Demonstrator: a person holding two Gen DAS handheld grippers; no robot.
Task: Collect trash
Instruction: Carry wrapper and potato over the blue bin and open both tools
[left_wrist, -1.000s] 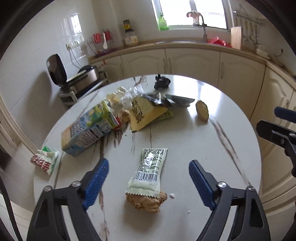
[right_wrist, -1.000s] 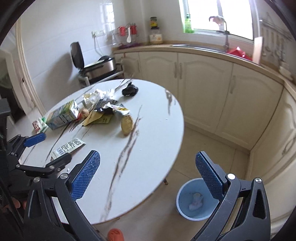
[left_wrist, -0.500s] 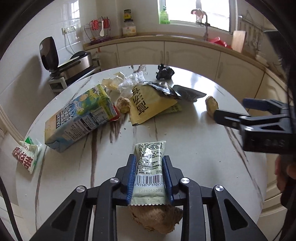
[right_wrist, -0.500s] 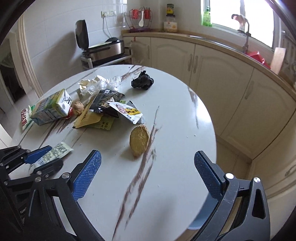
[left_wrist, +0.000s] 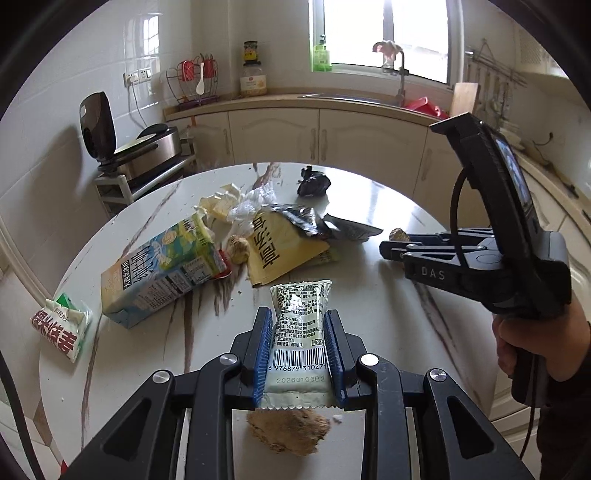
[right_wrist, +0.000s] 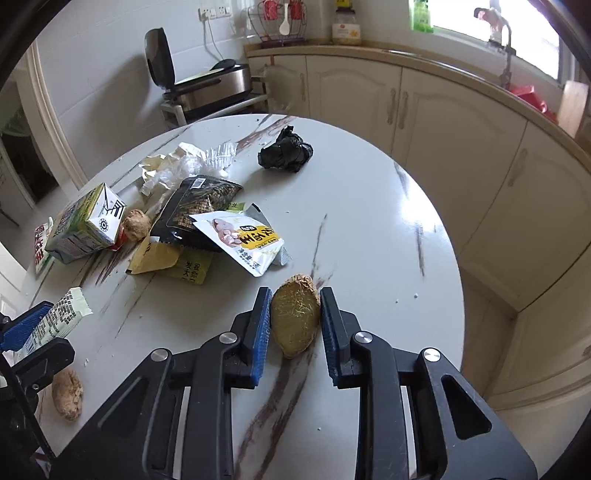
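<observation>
Wrapper (left_wrist: 300, 332) barcode 6976879310271; right gripper (left_wrist: 397, 251) reads DAS

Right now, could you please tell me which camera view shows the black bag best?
The right wrist view: the black bag appears large and unobstructed on the table, its crumpled folds clear. In the left wrist view it sits small at the table's far edge, beyond the wrappers.

My left gripper (left_wrist: 298, 354) is closed, both pads pressed against the wrapper (left_wrist: 300, 332) between them. My right gripper (right_wrist: 295, 325) is nearly closed around the ginger (right_wrist: 295, 317), pads beside it. My right hand (left_wrist: 532, 343) grips the handle.
</observation>
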